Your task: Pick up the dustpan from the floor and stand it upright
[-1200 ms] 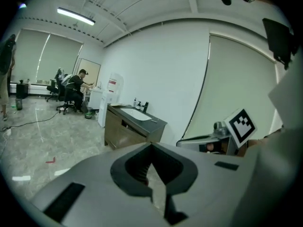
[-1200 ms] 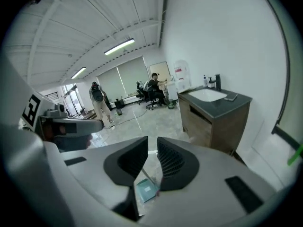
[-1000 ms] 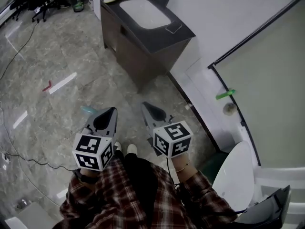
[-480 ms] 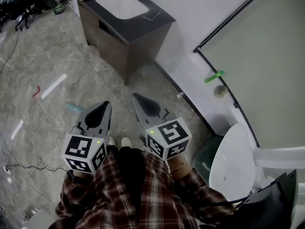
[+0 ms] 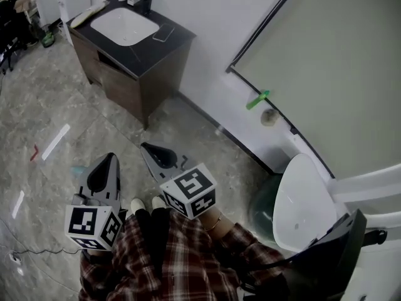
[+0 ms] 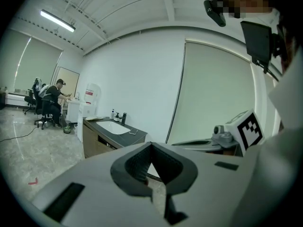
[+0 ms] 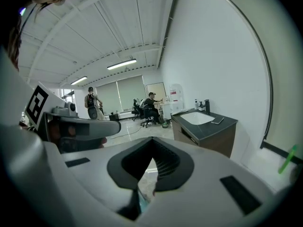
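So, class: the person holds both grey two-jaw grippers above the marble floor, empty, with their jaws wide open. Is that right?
Not quite: the jaws are shut, not wide open. The left gripper and the right gripper are both empty and held above the grey marble floor. Each gripper's own view shows its jaws meeting with nothing between them.

Place: an office hall housing a washroom corner
Washroom side: a sink cabinet (image 5: 145, 50) is standing against the white wall (image 5: 207, 36)
Office side: a person (image 6: 56, 92) is sitting on a desk chair (image 6: 41, 110) under strip lights (image 7: 121, 64)
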The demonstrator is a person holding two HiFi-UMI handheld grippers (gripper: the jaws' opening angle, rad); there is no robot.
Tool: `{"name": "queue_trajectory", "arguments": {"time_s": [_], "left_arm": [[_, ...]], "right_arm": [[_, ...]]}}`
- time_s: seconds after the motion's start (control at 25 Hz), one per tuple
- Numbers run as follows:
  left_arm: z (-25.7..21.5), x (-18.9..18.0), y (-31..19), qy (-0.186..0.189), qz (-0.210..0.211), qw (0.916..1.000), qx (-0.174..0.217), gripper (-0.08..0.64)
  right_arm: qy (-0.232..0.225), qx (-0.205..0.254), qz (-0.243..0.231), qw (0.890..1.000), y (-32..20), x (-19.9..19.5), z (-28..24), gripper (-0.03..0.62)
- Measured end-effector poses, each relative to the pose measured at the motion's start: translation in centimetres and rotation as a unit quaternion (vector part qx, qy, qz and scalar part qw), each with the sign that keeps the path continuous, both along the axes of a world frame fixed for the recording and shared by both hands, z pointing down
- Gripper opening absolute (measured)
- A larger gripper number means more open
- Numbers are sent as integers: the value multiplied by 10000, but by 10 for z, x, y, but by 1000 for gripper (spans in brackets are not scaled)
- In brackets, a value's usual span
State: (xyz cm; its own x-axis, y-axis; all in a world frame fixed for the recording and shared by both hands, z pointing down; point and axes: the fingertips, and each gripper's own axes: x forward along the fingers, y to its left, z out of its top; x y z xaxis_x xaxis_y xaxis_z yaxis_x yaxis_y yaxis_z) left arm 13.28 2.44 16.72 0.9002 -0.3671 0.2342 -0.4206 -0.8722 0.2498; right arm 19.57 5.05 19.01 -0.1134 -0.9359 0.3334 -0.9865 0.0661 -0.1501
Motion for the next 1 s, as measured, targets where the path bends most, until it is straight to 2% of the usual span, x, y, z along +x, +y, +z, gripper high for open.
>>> {"name": "queue_trajectory", "arguments": {"time_s": [0.4, 1.0], "left_arm": [[3, -2, -28, -26, -131, 9999, -81, 0], [10, -22, -25, -56, -215, 9996, -152, 0]], "right_arm": [[-23, -128, -172, 9998, -27, -8, 4, 11], [47, -182, -349, 9992, -29, -27, 9, 11]]}}
